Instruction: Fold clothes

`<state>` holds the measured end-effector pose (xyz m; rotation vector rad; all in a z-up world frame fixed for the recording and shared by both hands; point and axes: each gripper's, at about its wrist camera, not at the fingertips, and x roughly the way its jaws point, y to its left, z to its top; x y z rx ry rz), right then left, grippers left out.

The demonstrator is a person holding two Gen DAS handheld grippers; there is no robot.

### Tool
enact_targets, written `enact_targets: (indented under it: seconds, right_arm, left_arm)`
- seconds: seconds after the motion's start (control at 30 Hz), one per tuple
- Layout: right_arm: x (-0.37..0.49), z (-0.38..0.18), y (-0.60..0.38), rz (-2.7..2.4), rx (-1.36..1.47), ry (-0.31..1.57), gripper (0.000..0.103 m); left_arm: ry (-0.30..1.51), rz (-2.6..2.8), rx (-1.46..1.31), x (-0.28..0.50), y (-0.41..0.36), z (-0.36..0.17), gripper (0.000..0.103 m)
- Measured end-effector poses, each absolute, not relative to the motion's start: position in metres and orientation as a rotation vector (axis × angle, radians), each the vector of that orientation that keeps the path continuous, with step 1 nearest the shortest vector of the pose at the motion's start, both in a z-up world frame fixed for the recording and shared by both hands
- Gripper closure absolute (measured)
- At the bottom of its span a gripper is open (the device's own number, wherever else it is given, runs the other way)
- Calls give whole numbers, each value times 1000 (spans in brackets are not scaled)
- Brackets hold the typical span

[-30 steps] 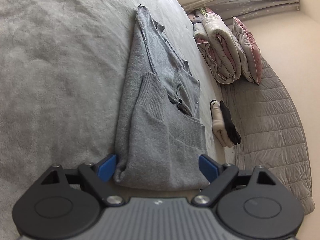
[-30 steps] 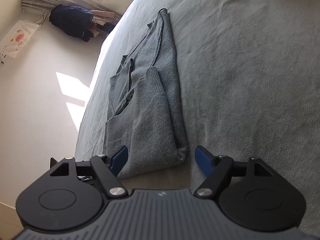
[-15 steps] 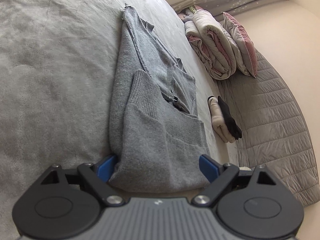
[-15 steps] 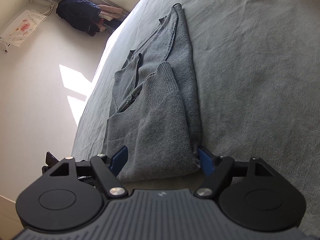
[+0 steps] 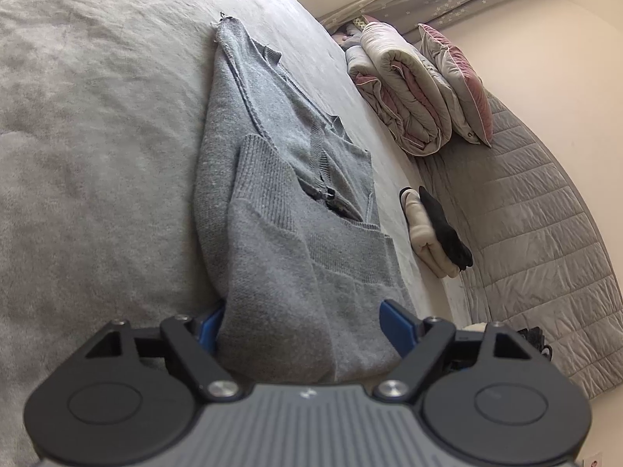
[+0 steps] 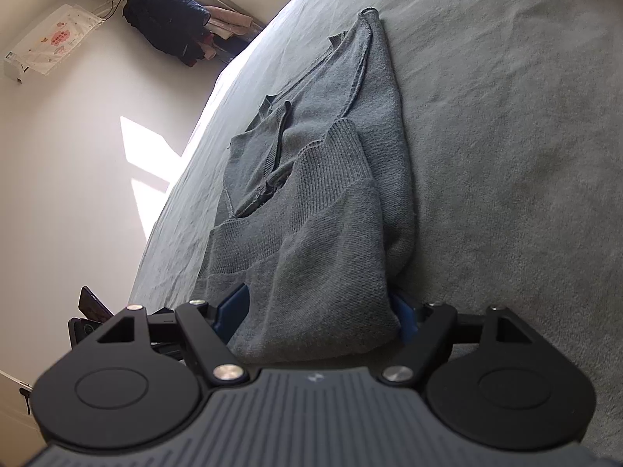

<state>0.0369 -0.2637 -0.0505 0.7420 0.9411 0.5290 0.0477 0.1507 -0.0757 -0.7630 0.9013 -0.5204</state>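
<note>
A grey knit sweater (image 5: pixel 280 179) lies lengthwise on the grey bed (image 5: pixel 85 148), its sleeves folded in over the body. My left gripper (image 5: pixel 301 325) is open, its blue-padded jaws astride the sweater's near hem end; the left pad is partly under the cloth. In the right wrist view the same sweater (image 6: pixel 335 179) lies on the bed (image 6: pixel 506 136). My right gripper (image 6: pixel 319 311) is open, jaws astride the near hem corner, with the right pad mostly hidden by the fabric.
A rolled duvet (image 5: pixel 405 89) and a pink pillow (image 5: pixel 459 78) lie at the bed head. Folded cream and black clothes (image 5: pixel 432 225) sit by the quilted headboard (image 5: pixel 537 210). Dark clothes (image 6: pixel 163 19) hang by the window. A phone stand (image 6: pixel 87 311) is beside the bed.
Both grippers have moved forward onto the sweater's near end, so the hem now lies between each pair of open jaws. The sweater itself has not moved.
</note>
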Motion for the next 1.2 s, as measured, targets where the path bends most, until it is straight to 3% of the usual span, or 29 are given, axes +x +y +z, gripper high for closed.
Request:
enact_targets:
  seconds: [0.07, 0.13, 0.17, 0.23, 0.3, 0.33, 0.6, 1.2]
  right_arm:
    - [51, -53, -248, 527, 734, 936, 27]
    - [59, -56, -243, 519, 734, 930, 33]
    - [60, -56, -243, 514, 735, 929, 41]
    - [61, -59, -246, 501, 749, 931, 53]
    - [61, -64, -249, 488, 775, 934, 70]
    - [61, -66, -251, 486, 791, 933, 72]
    - [56, -64, -253, 527, 812, 926, 81]
    - [15, -58, -269, 622, 857, 981, 82]
  left_arm:
    - [905, -514, -771, 48, 152, -77, 30]
    - [914, -501, -786, 49, 154, -79, 43]
    - [919, -492, -794, 49, 156, -81, 48]
    - [930, -475, -811, 49, 158, -84, 66]
    - [931, -461, -821, 47, 159, -87, 77]
    - [928, -455, -822, 46, 158, -87, 80]
    - [924, -440, -885, 37, 164, -85, 86]
    - [997, -535, -878, -20, 178, -73, 87]
